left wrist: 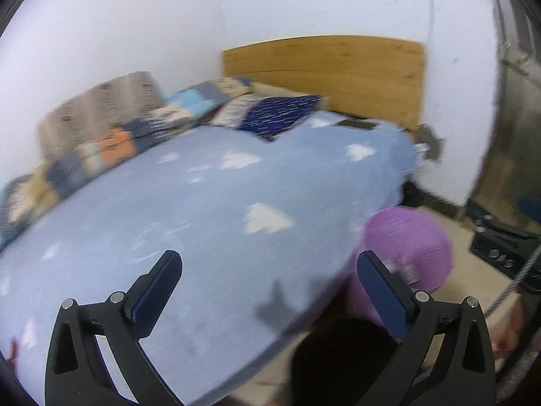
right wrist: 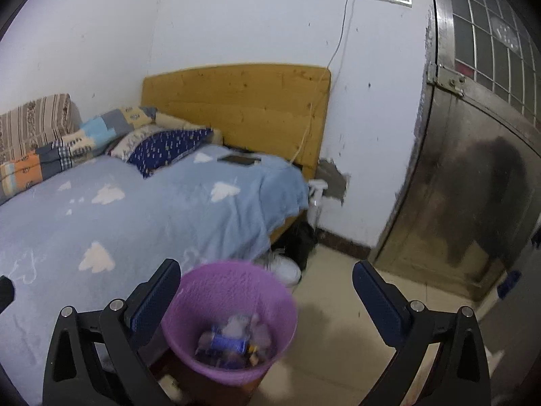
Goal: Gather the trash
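A purple plastic waste bin (right wrist: pixel 233 318) stands on the floor beside the bed, with several pieces of trash (right wrist: pixel 230 341) inside, among them a blue wrapper. My right gripper (right wrist: pixel 267 287) hangs above the bin, open wide with nothing between its fingers. In the blurred left wrist view the same bin (left wrist: pixel 412 247) shows at the right, past the bed's corner. My left gripper (left wrist: pixel 268 277) is open over the edge of the blue blanket, empty.
A bed with a blue cloud-print blanket (right wrist: pixel 135 209), pillows and a wooden headboard (right wrist: pixel 236 108) fills the left. A phone (right wrist: pixel 238 159) lies on the blanket. A white shoe (right wrist: pixel 287 269) and a spray bottle (right wrist: pixel 316 203) sit by the bed. A metal door (right wrist: pixel 473 186) stands at right.
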### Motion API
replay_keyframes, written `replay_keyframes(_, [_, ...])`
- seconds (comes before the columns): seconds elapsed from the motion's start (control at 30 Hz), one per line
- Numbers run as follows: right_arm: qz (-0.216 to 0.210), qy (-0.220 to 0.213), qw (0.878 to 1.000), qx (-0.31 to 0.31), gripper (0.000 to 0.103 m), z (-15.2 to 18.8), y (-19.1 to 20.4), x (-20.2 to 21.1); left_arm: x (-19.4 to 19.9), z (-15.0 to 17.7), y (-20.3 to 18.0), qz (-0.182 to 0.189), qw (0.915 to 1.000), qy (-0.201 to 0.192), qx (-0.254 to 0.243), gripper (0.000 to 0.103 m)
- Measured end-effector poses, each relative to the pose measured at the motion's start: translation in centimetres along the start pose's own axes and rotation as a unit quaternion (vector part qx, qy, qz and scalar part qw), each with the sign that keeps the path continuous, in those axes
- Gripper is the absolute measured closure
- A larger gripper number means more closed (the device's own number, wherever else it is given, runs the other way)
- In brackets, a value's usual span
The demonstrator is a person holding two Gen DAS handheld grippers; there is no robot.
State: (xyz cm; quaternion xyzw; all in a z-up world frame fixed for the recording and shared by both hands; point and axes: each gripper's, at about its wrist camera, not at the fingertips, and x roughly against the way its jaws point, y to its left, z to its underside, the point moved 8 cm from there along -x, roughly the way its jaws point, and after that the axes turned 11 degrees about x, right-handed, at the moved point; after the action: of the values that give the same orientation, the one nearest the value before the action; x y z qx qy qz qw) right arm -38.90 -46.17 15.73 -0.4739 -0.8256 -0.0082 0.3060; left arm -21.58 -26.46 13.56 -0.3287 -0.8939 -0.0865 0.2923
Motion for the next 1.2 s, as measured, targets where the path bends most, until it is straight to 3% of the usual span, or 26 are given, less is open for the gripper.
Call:
replay_keyframes(0.1, [-0.020, 0.011, 1.000, 0.004, 0.001, 1.6, 2.0, 1.4, 1.2, 1.4, 2.0, -0.062, 0.9979, -0.015, -0.006, 0.000])
replay_keyframes(0.23, [-0.044, 0.028, 0.999, 0.004, 0.001, 3.6, 3.6, 2.1, 2.3, 2.3, 2.9, -0.046, 0.9988, -0.009, 0.013, 0.000])
replay_keyframes(0.37, [-0.047, 0.027, 0.998, 0.027, 0.001, 4.2, 4.7, 3.0, 3.4, 1.8, 3.1, -0.015, 0.9988, -0.035, 0.032, 0.000])
replay_keyframes(0.77, [-0.044, 0.030, 0.998, 0.028, 0.001, 4.3, 4.9, 3.0, 2.7, 3.0, 2.6, -0.043, 0.9985, -0.034, 0.009, 0.000])
replay_keyframes(1.2, [-0.043, 0.034, 0.998, 0.028, 0.001, 4.4, 4.8, 3.1, 2.3, 3.4, 2.7, -0.036, 0.9989, -0.026, 0.011, 0.000])
